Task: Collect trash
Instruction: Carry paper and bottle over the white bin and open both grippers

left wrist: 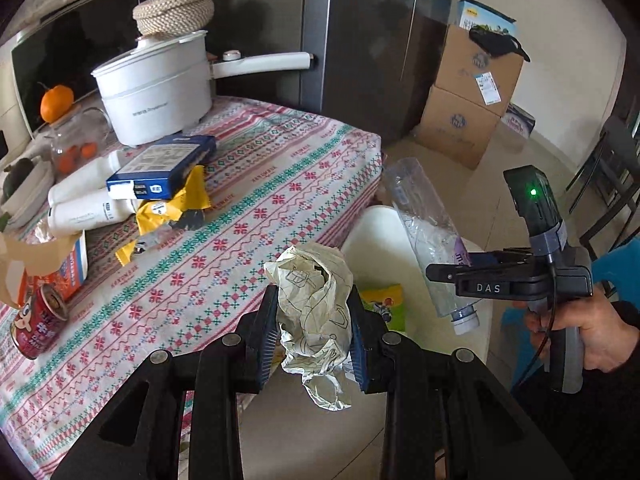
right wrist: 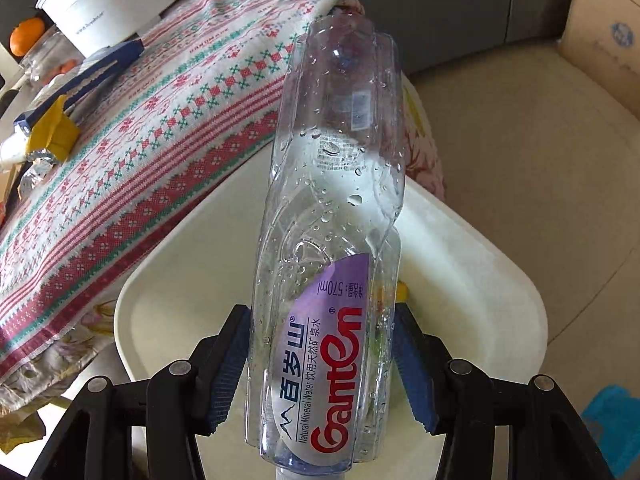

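Trash fills both tongs: the left gripper pinches a crumpled cream paper wrapper with silver foil lining between its blue-padded fingers, and the right gripper clamps a clear plastic water bottle with a purple label, cap end toward the handle, base pointing away. Both loads hang over a cream plastic bin that stands on the pale tiled floor just beside the table edge; a green and yellow snack packet lies inside it, below the left tongs. Left of and beyond the left tongs stretches a table under a cloth woven in red, green and white bands. On it, well apart from the tongs, sit a white electric pot with a long handle, a blue carton, two white bottles, a yellow foil wrapper and a red drink can. Beyond the table rises a dark steel refrigerator, and to its right stand stacked brown cardboard boxes against a white wall.
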Demonstrator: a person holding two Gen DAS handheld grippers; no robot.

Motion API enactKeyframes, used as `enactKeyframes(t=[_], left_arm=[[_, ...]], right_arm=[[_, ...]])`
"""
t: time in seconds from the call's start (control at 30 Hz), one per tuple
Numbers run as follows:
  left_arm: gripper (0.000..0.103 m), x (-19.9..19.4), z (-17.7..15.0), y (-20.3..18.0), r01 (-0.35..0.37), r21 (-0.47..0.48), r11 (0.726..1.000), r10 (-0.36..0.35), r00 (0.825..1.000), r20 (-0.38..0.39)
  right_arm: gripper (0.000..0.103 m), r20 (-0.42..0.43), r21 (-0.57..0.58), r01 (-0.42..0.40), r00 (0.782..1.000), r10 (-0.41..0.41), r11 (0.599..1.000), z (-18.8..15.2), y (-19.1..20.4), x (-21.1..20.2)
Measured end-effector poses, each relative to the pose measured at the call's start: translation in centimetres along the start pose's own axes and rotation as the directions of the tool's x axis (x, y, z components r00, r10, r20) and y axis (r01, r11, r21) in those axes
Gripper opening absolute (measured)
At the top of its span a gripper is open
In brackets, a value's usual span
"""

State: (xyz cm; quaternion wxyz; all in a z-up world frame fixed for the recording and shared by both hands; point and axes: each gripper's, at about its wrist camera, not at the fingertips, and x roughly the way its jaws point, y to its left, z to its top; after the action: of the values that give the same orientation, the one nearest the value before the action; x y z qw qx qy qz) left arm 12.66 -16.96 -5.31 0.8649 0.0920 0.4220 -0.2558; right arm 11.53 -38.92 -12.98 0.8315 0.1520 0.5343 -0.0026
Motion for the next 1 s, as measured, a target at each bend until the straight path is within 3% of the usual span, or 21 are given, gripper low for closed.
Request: enactKeyframes(t=[0.23, 0.4, 1.0], left_arm=[[0.033, 1.6, 0.1, -1.1, 0.003, 0.023, 1.000, -0.002, 1.000, -0.029], [0.033, 2.4, 0.1, -1.4, 0.010, 0.026, 1.000, -0.008, 0.999, -0.049], [0.034, 6.9, 0.1, -5.7, 0.063, 0.109, 0.992, -0.051, 0.993, -0.106]], right_arm=[[0.062, -0.056, -0.001, -0.005, 0.998, 0.005, 1.000, -0.2, 0.0, 1.9], [0.069, -0.072, 0.041, -0.051, 0.996, 0.054, 0.998, -0.1, -0.5, 2.0], [0.072, 0.061, 0.131, 0.004, 0.998, -0.012, 0.991, -0.8, -3.5, -4.8]])
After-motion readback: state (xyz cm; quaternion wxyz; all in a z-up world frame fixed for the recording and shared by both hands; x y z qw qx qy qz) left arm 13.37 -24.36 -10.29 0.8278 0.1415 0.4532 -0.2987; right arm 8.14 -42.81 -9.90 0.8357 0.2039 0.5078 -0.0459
